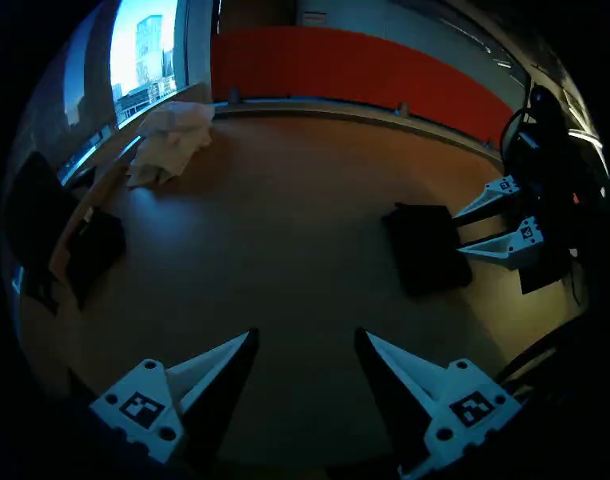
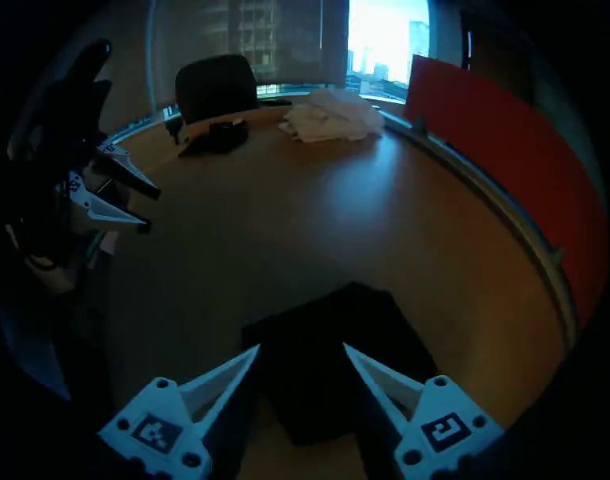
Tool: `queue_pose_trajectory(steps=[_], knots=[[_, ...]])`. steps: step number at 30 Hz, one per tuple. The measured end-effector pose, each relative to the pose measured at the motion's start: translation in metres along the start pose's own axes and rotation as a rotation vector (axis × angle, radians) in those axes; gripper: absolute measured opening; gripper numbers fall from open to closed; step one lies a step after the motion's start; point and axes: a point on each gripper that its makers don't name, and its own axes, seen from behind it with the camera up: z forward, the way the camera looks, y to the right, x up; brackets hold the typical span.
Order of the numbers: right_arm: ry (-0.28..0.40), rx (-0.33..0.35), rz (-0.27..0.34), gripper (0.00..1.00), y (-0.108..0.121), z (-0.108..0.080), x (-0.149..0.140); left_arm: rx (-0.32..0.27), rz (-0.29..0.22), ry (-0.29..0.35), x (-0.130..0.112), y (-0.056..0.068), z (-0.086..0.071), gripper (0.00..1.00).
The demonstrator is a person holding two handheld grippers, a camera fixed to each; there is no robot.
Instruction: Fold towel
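A brown wooden table (image 1: 289,240) carries three things, well apart from one another. A dark towel (image 1: 427,246), folded into a flat, roughly square pad, lies on the tabletop, nearer the edge lined by a red screen (image 1: 360,68) than the opposite edge. A crumpled heap of white cloths (image 1: 170,142) sits in the far corner, where the screened edge ends. A small dark object (image 2: 217,134), too dim to identify, rests by the far edge, near the heap but not touching it.
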Motion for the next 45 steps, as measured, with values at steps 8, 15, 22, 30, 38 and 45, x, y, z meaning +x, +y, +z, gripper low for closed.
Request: queue_pose_trajectory(steps=[8, 15, 22, 30, 38, 45], knots=[[-0.002, -0.031, 0.020, 0.73, 0.005, -0.005, -0.007, 0.002, -0.008, 0.005, 0.000, -0.002, -0.002, 0.88], [-0.015, -0.057, 0.041, 0.73, 0.009, -0.008, -0.020, 0.002, -0.004, 0.007, 0.001, -0.002, -0.003, 0.88], [-0.043, -0.069, 0.053, 0.74, 0.007, -0.012, -0.040, -0.001, 0.002, 0.008, 0.001, 0.000, -0.003, 0.88], [-0.083, -0.082, 0.081, 0.73, 0.004, -0.015, -0.070, -0.005, 0.007, 0.004, -0.002, 0.002, -0.002, 0.88], [-0.112, -0.089, 0.112, 0.73, 0.001, -0.016, -0.091, -0.006, 0.007, 0.006, -0.002, 0.003, -0.003, 0.88], [-0.135, -0.094, 0.132, 0.73, -0.001, -0.016, -0.106, -0.006, 0.011, 0.005, -0.003, 0.003, -0.003, 0.88]])
